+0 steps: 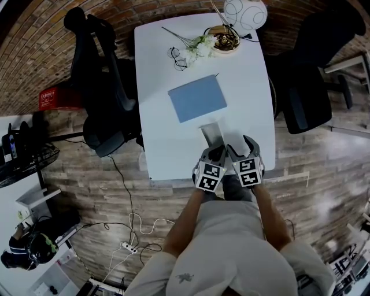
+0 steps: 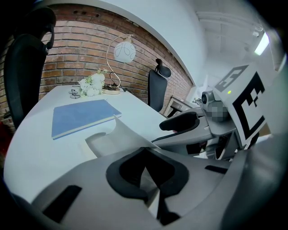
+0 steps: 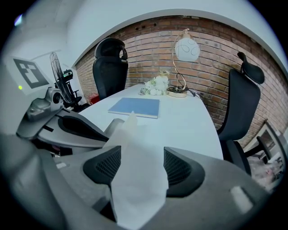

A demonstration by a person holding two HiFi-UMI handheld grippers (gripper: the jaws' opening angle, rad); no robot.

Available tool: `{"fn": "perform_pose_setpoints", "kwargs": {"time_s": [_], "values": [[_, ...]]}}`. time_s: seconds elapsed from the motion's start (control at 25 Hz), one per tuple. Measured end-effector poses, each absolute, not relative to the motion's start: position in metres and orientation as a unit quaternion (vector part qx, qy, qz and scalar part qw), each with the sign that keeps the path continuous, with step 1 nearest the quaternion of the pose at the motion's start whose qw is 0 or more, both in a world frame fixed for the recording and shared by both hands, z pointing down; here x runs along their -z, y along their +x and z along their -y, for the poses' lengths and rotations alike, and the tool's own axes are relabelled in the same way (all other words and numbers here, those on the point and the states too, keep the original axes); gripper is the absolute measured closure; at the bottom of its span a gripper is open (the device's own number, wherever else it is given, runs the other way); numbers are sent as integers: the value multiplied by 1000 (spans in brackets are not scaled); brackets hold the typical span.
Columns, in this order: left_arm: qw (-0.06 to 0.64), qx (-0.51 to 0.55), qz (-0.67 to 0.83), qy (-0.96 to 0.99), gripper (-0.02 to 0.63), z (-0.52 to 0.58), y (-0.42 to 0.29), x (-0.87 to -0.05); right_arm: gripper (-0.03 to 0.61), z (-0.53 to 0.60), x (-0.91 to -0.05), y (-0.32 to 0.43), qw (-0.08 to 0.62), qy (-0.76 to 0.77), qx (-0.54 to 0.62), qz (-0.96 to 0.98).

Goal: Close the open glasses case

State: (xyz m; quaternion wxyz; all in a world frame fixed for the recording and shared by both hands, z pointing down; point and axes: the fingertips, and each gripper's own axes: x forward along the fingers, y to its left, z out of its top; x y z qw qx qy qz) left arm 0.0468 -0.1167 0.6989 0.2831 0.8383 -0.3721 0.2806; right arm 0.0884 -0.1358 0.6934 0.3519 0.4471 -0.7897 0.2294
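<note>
Open white glasses case [image 1: 212,133] sits at lower-centre edge of table [image 1: 167,144], just below blue notebook [image 1: 197,98]. L tongs [image 1: 215,154] pinched nearly shut on a thin case edge. R tongs [image 1: 241,148] clamped on the white case flap. Both side by side at the case. Flowers [image 1: 194,48], lamp [image 1: 245,13] at top of frame.
</note>
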Motion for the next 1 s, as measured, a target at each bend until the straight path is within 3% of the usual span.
{"fn": "perform_pose_setpoints", "kwargs": {"time_s": [1.0], "values": [[281,-273,376,840,609,114,34,-701,281,133,-690,79,353,449,-219,791]]}}
